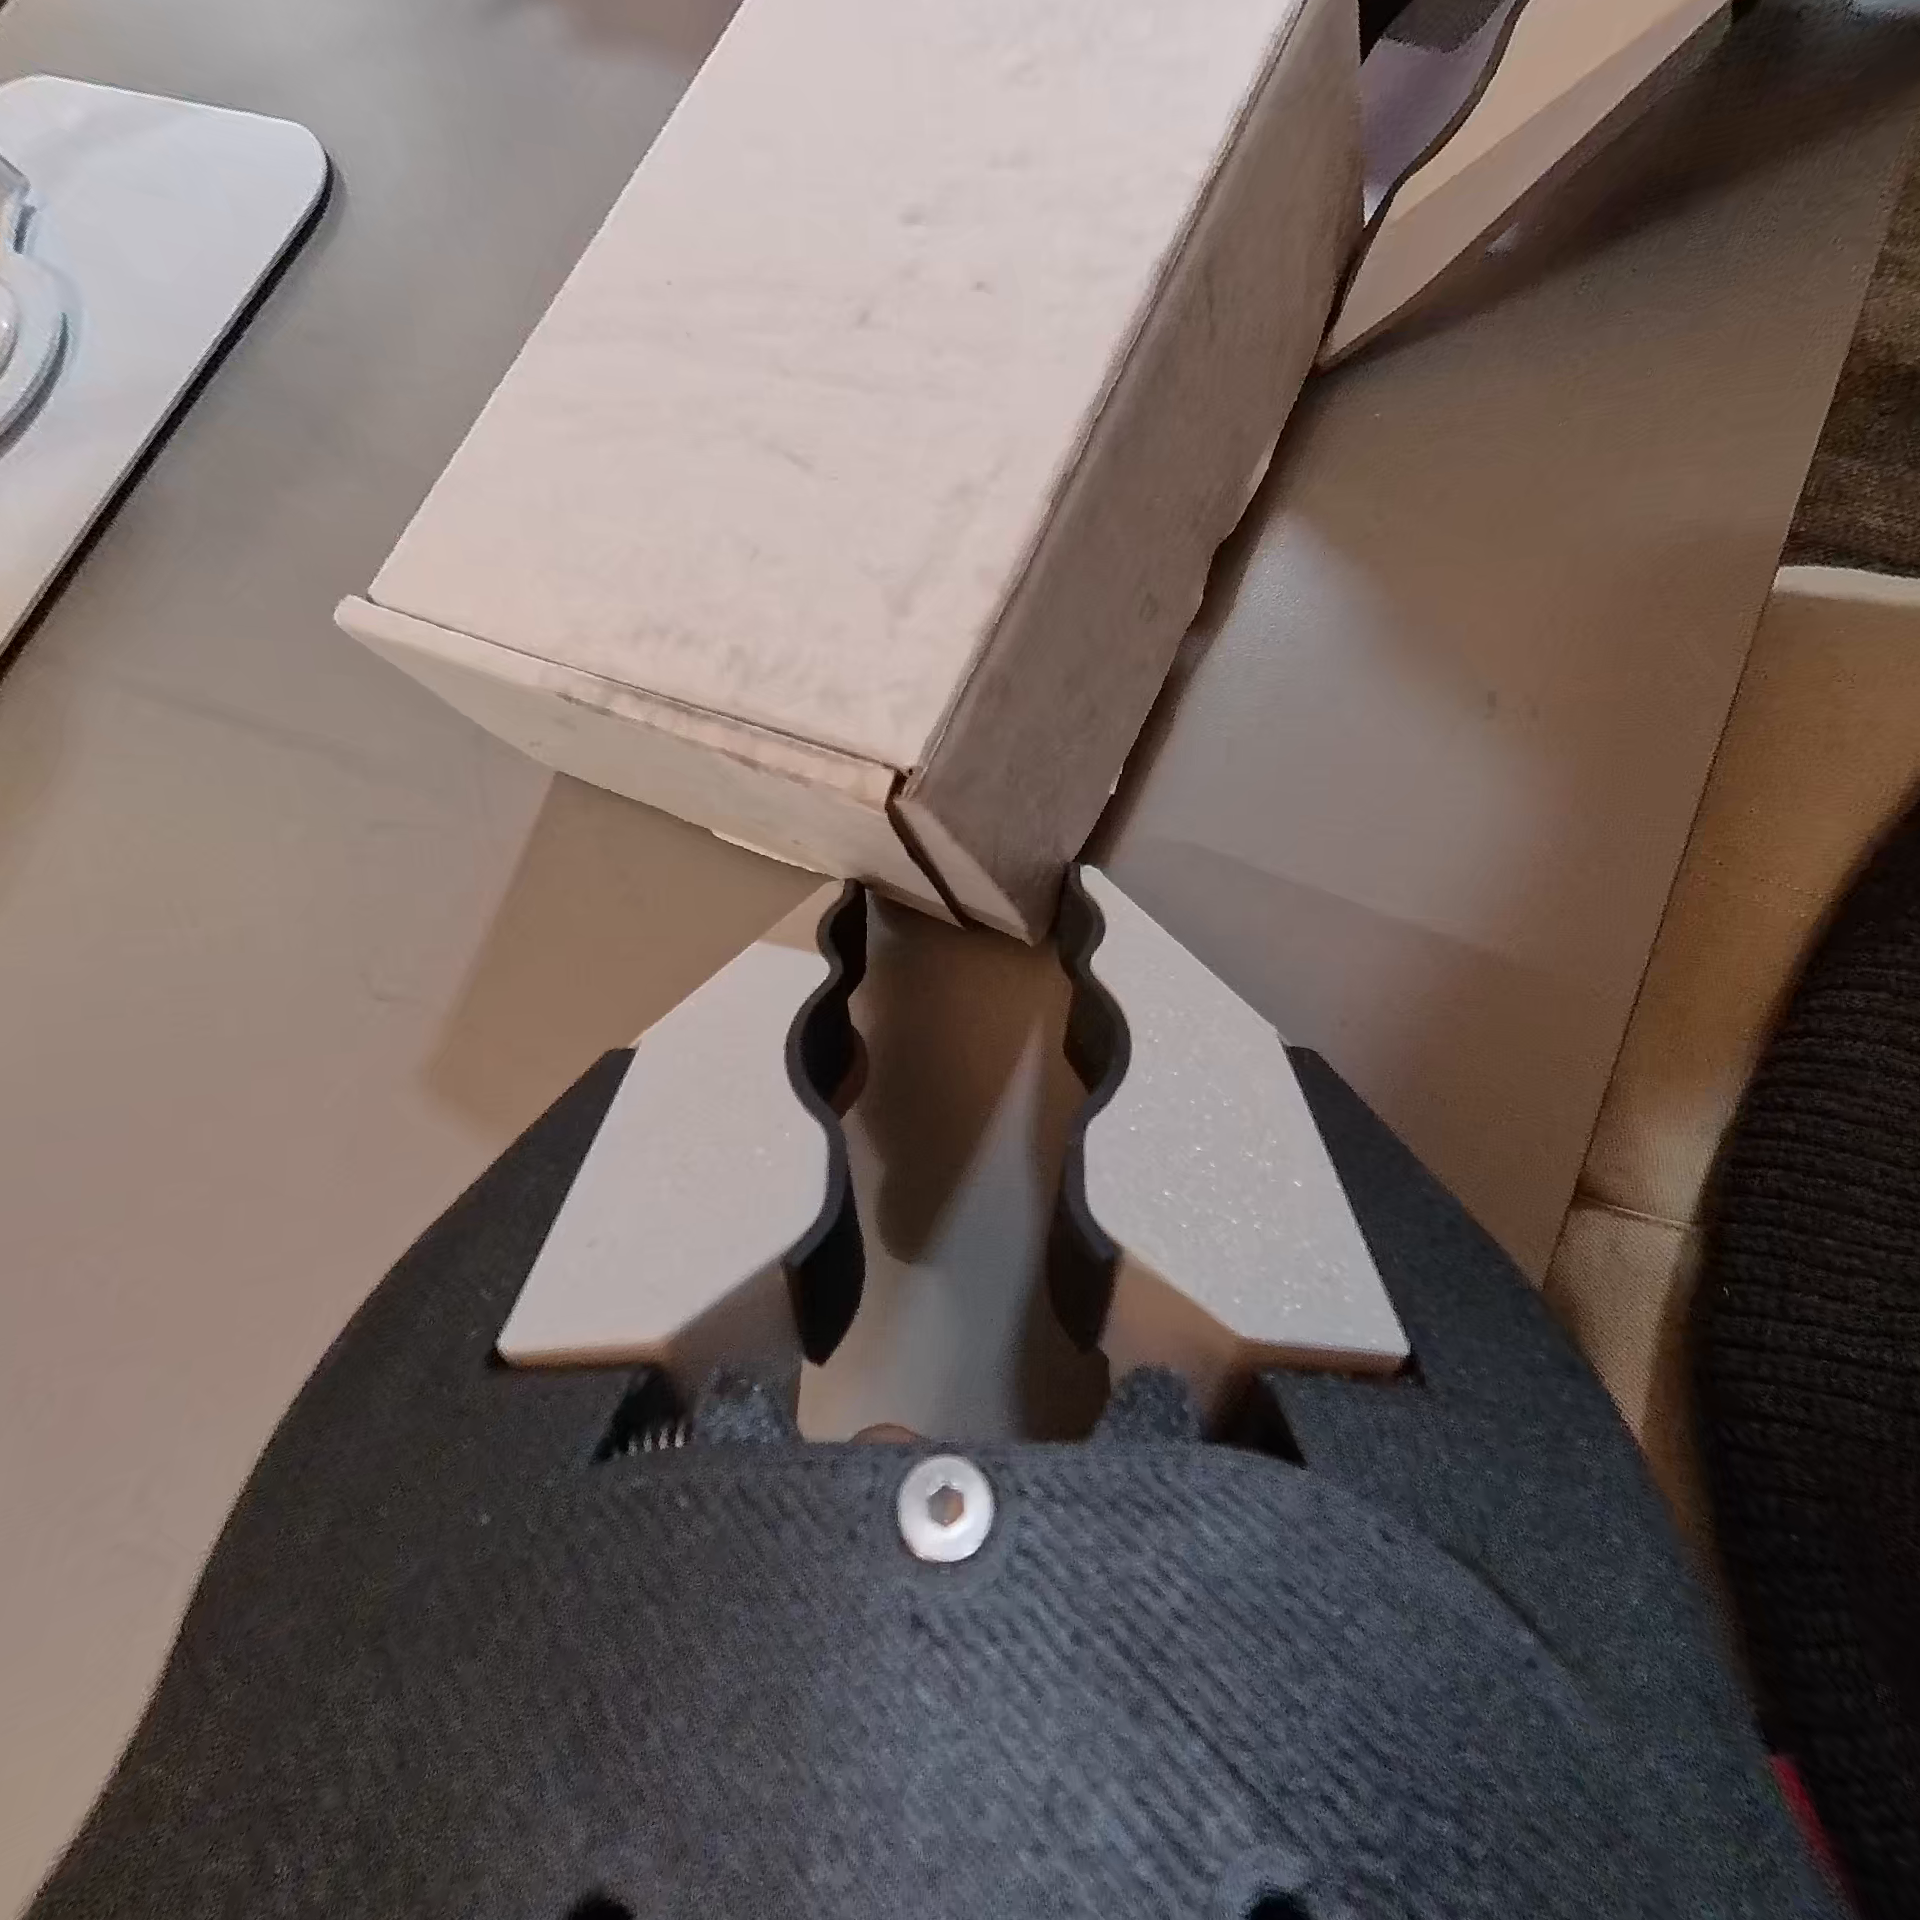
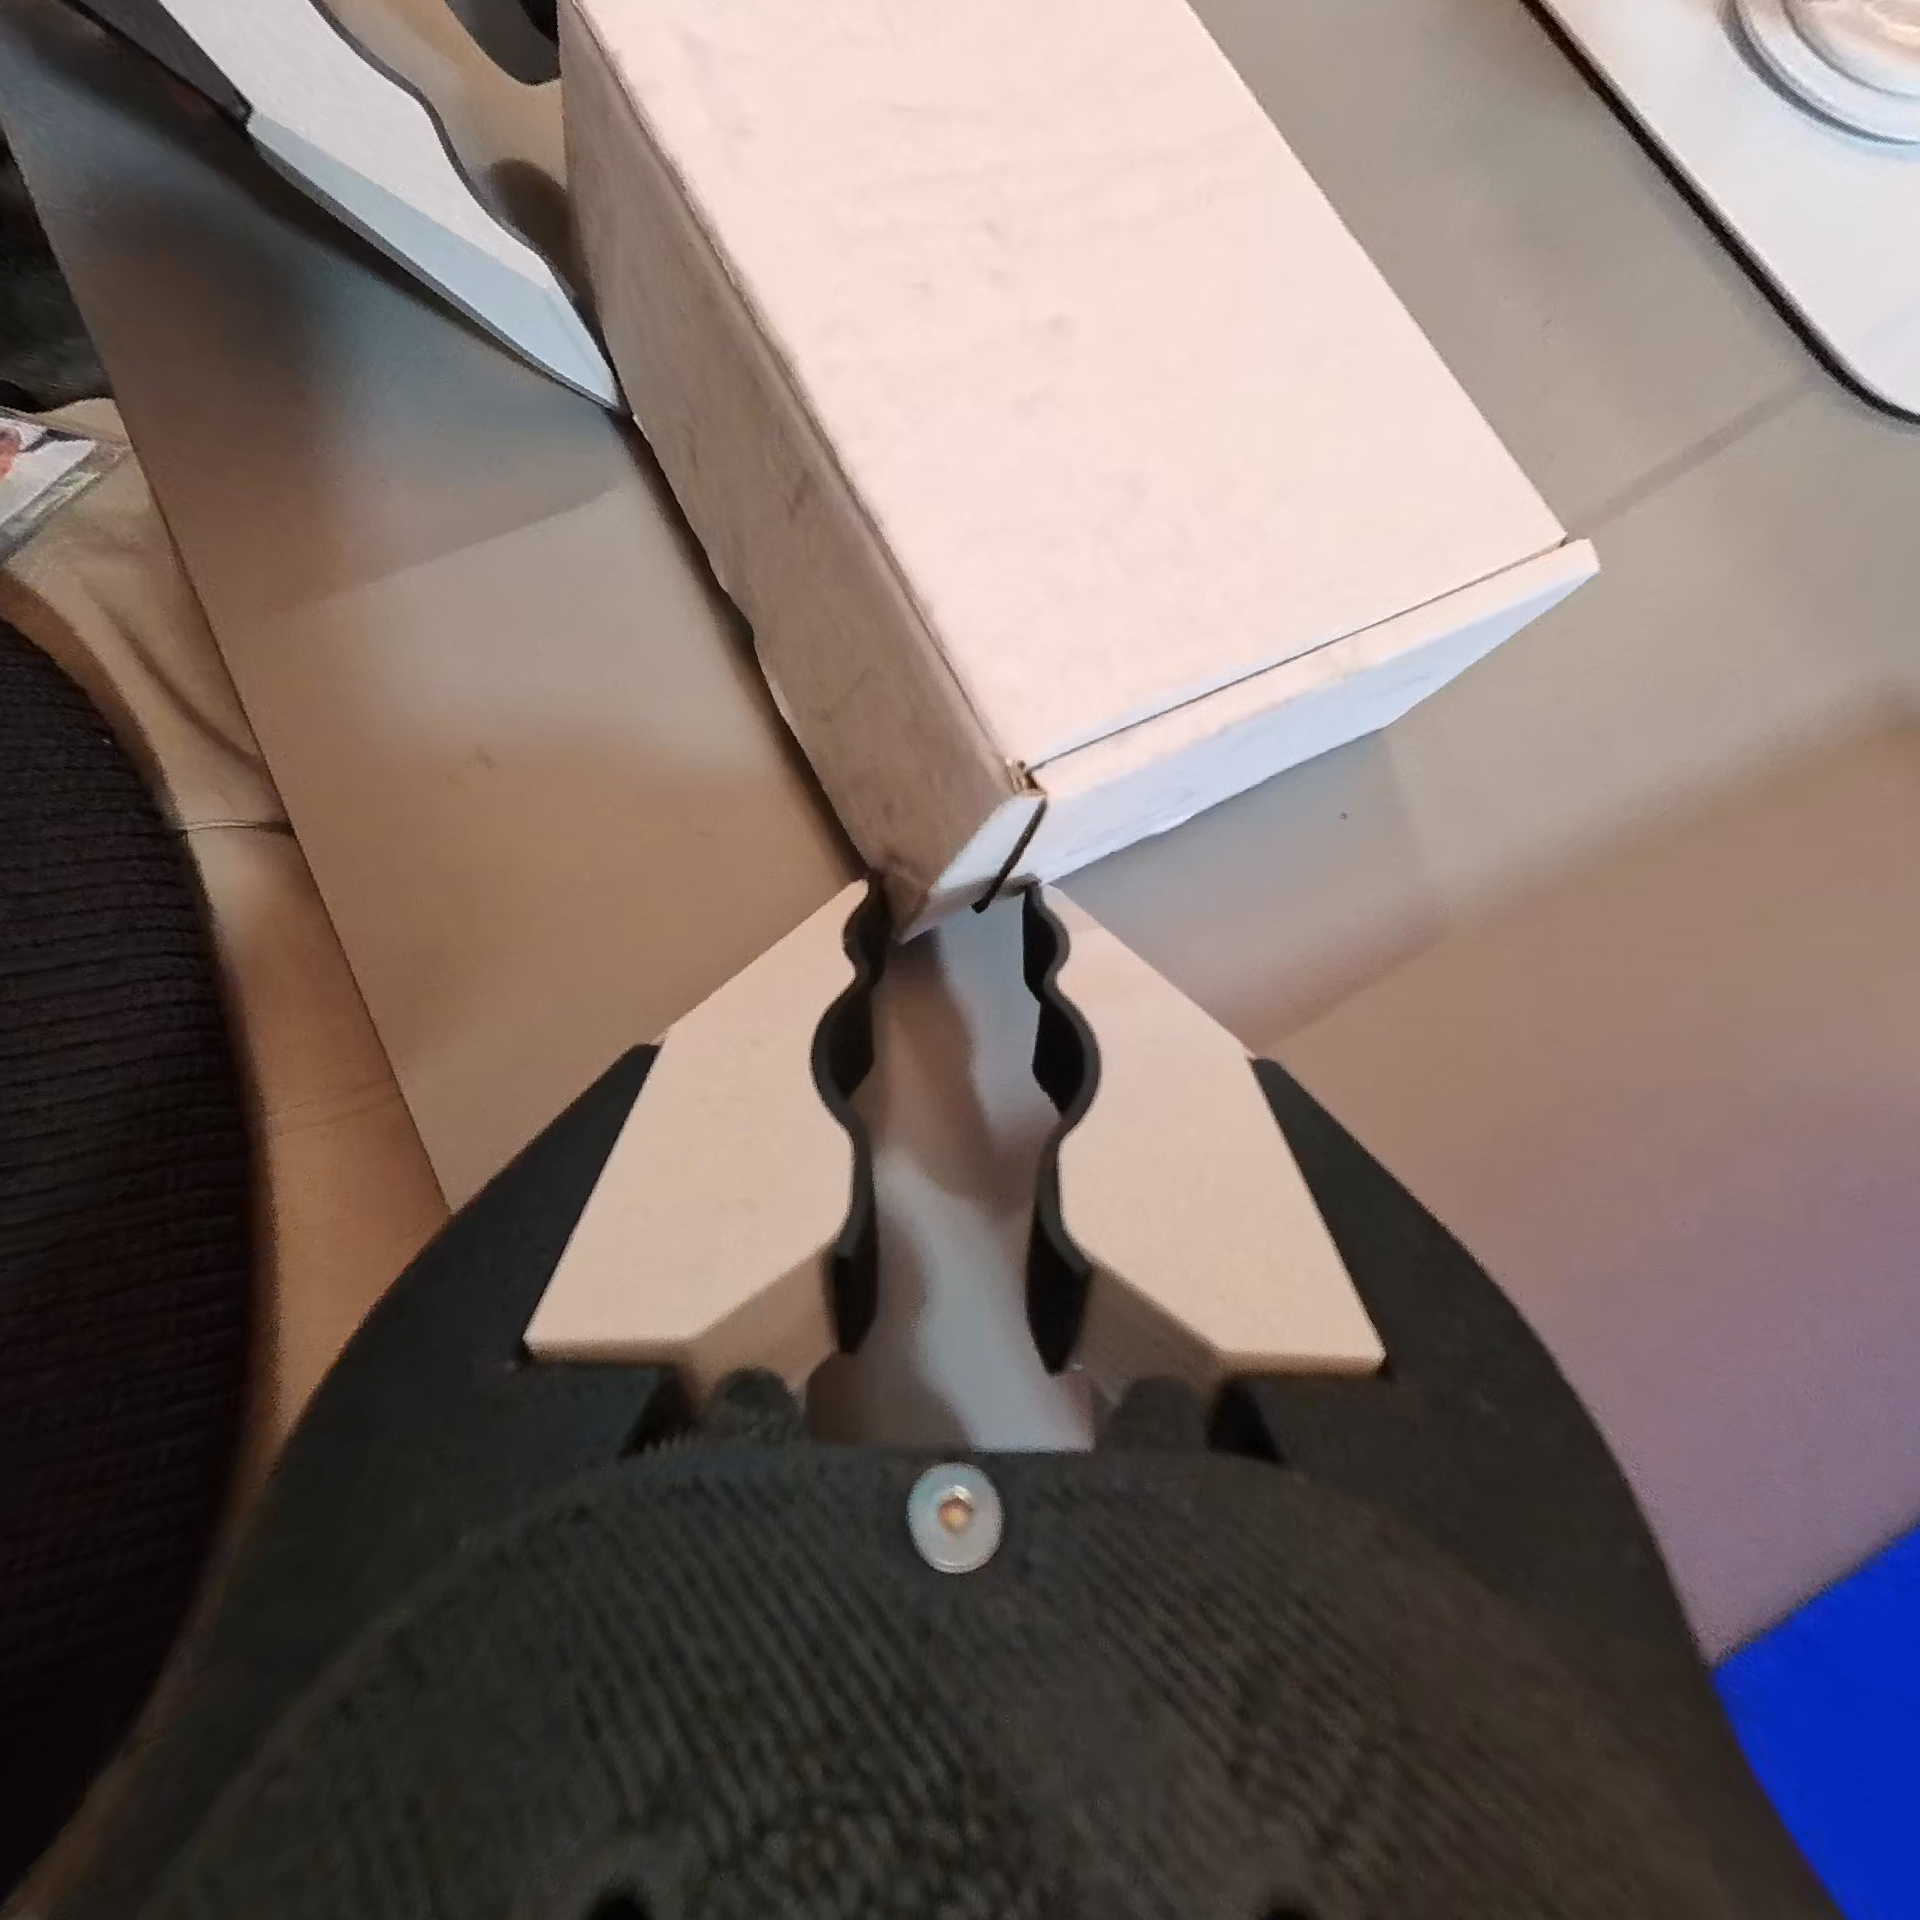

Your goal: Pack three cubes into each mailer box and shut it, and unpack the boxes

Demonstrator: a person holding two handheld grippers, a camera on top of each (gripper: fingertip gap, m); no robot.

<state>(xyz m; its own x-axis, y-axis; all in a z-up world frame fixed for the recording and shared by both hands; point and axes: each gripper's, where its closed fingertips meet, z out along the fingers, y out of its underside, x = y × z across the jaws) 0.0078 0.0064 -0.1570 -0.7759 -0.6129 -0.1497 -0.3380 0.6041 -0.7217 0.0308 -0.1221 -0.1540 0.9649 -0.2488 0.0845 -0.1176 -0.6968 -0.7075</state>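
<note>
Left wrist view: the left tongs (image 1: 961,899) pinch the near corner of a closed white mailer box (image 1: 862,447), held above the grey worktop (image 1: 208,935). The box slants away beyond the tips. The right tongs (image 1: 1455,208) touch its far right side.

Right wrist view: the right tongs (image 2: 951,904) clamp the near corner of the same box (image 2: 1039,416), which tilts away ahead of them.

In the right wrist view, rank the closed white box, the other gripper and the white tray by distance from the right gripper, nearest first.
1. White box: a corner sits between the right gripper fingertips.
2. Other gripper: upper left, behind the box.
3. White tray: upper right corner; close to the second, order less sure.
</note>
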